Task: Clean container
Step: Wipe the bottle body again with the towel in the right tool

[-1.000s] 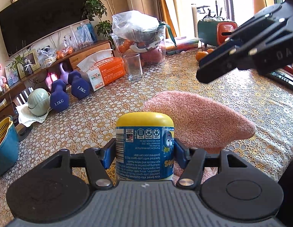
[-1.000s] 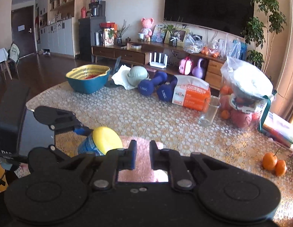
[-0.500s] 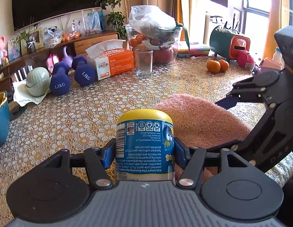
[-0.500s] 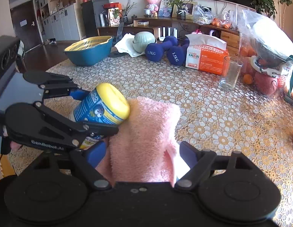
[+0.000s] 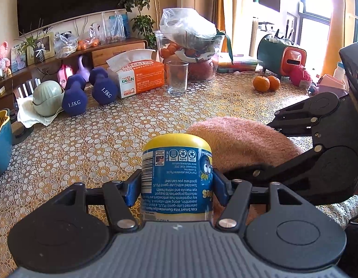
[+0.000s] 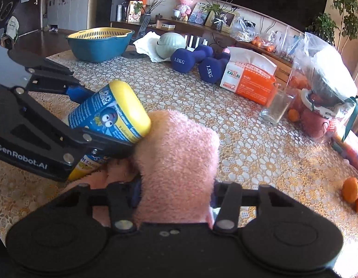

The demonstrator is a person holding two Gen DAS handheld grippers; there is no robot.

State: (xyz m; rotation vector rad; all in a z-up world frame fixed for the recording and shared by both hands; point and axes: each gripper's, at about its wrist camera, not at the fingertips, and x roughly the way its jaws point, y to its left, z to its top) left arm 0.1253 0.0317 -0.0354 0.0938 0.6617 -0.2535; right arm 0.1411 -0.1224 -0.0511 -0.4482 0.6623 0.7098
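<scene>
Pink towel [image 6: 176, 162]: fluffy terry, bunched between the jaws of my right gripper [image 6: 174, 199], which are closed down on it; its front edge touches the yellow cap of the bottle [image 6: 114, 113].
Bottle: blue label, yellow cap, pinched at its sides by the blue pads of my left gripper [image 5: 177, 185], jaws part open to the bottle's width; it is held tilted above the desk [image 5: 98, 143], cap pointing away from me.
Just changed: half a second ago my right jaws stood wide around the towel; now they have clamped it and pushed it up against the cap. A second ago they were closed and empty, short of the towel.
Meaning for the task: I judge the wiping is only starting, with cloth and bottle now in contact.
Bottle writing: "Kids Smart Vita Gummies", read upside down in the left view, plus a barcode and recycling marks.
Left gripper writing: "GenRobot.AI".
Tissue box [image 5: 139, 78]: orange and white, "KAIXIN".
Dumbbells [image 5: 86, 92]: purple, each marked "1.5KG".
</scene>
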